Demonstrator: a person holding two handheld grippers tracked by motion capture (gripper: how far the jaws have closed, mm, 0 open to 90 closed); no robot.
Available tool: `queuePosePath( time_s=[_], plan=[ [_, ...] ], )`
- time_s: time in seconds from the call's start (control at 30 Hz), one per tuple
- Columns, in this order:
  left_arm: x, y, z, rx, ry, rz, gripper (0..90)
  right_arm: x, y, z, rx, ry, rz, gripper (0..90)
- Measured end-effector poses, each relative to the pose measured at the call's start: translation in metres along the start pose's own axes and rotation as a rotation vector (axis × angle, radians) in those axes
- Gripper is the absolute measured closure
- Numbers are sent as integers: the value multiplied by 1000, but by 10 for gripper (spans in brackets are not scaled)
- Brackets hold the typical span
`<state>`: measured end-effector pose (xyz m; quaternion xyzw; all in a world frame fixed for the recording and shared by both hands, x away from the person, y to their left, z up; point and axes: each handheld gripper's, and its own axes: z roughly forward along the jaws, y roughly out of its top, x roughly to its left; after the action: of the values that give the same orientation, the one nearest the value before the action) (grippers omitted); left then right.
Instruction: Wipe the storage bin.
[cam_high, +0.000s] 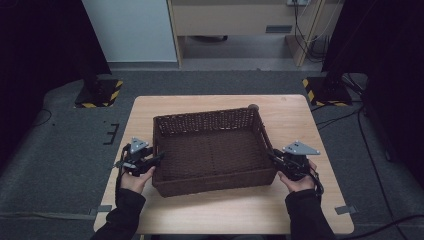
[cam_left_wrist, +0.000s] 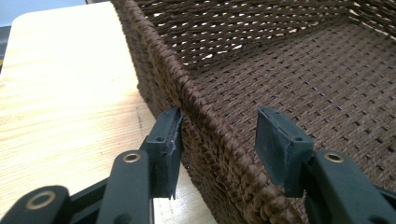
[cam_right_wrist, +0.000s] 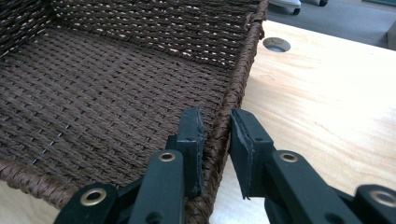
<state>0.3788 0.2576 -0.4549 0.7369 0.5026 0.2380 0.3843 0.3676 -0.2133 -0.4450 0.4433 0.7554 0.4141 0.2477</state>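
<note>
A dark brown wicker basket stands empty in the middle of the wooden table. My left gripper straddles its left rim near the front corner. In the left gripper view this gripper is open: the outer pad lies against the basket wall, while the inner pad hangs free over the woven floor. My right gripper sits on the right rim. In the right gripper view its two pads close on the rim from both sides.
A round cable hole is in the table just past the basket's far right corner. Bare tabletop lies to both sides and in front of the basket. Stand bases with striped edges rest on the floor beyond the table.
</note>
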Motion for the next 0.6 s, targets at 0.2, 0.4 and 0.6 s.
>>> queuePosePath(
  time_s=[0.2,0.4,0.6],
  plan=[
    [1,3,2,10,-2,1,566,-3,7,-4,-28,13,-12,675],
    [11,6,7,10,-10,-4,609,-15,14,-3,-80,8,0,641],
    [15,7,9,4,-19,-3,614,-16,16,7,-86,31,10,633]
  ],
)
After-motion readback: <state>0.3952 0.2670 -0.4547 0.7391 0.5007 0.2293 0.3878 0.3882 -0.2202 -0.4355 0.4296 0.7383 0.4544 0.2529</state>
